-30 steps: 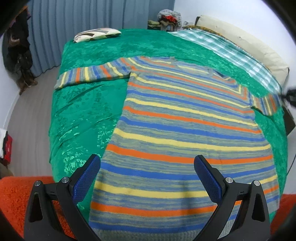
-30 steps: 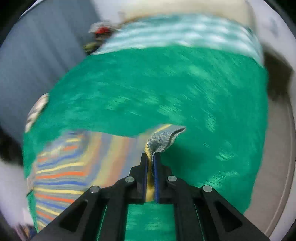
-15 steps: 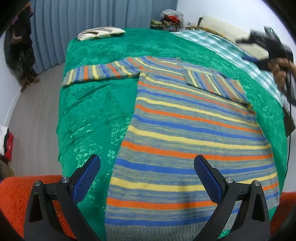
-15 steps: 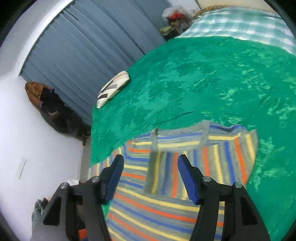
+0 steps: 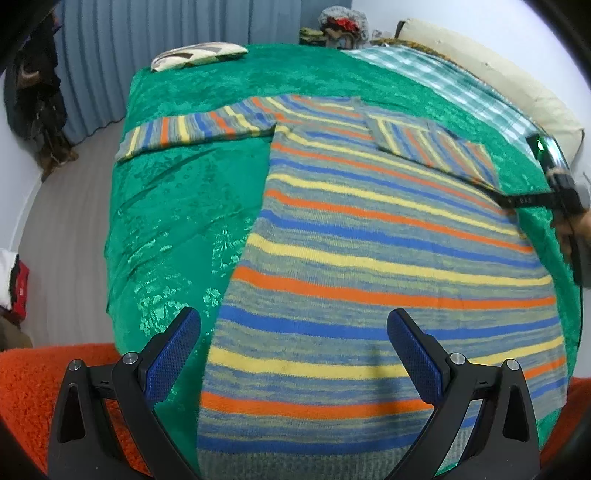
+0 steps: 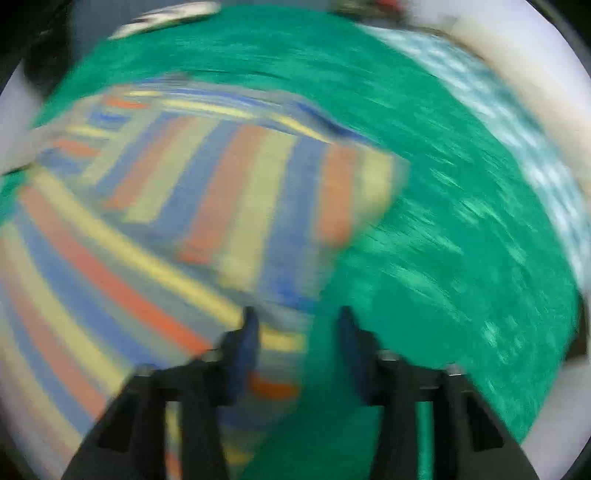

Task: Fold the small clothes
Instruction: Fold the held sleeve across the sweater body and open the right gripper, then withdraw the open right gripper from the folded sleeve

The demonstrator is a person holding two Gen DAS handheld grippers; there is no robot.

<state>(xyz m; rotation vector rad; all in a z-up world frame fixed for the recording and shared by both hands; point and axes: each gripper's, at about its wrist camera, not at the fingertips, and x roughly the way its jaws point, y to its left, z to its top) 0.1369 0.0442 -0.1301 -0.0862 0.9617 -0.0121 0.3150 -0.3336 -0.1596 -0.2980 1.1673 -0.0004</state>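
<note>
A striped sweater (image 5: 369, 258) in blue, orange, yellow and grey lies flat on a green bedspread (image 5: 177, 206). Its left sleeve (image 5: 192, 127) stretches out to the left. Its right sleeve (image 5: 432, 149) lies folded across the chest. My left gripper (image 5: 293, 350) is open and empty above the sweater's hem. My right gripper (image 6: 297, 343) is open and empty over the sweater's right edge, near the folded sleeve (image 6: 258, 192); that view is blurred by motion. The right gripper also shows at the right edge of the left wrist view (image 5: 554, 192).
A patterned pillow (image 5: 199, 55) lies at the far corner of the bed. A checked blanket (image 5: 461, 85) and a cream cushion (image 5: 491, 74) run along the right side. An orange rug (image 5: 29, 384) lies below the bed's near edge. Grey curtains (image 5: 166, 33) hang behind.
My right gripper carried the right sleeve over onto the chest, let it go and opened, then drew back to the sweater's right edge. My left gripper stayed open and drifted slightly left.
</note>
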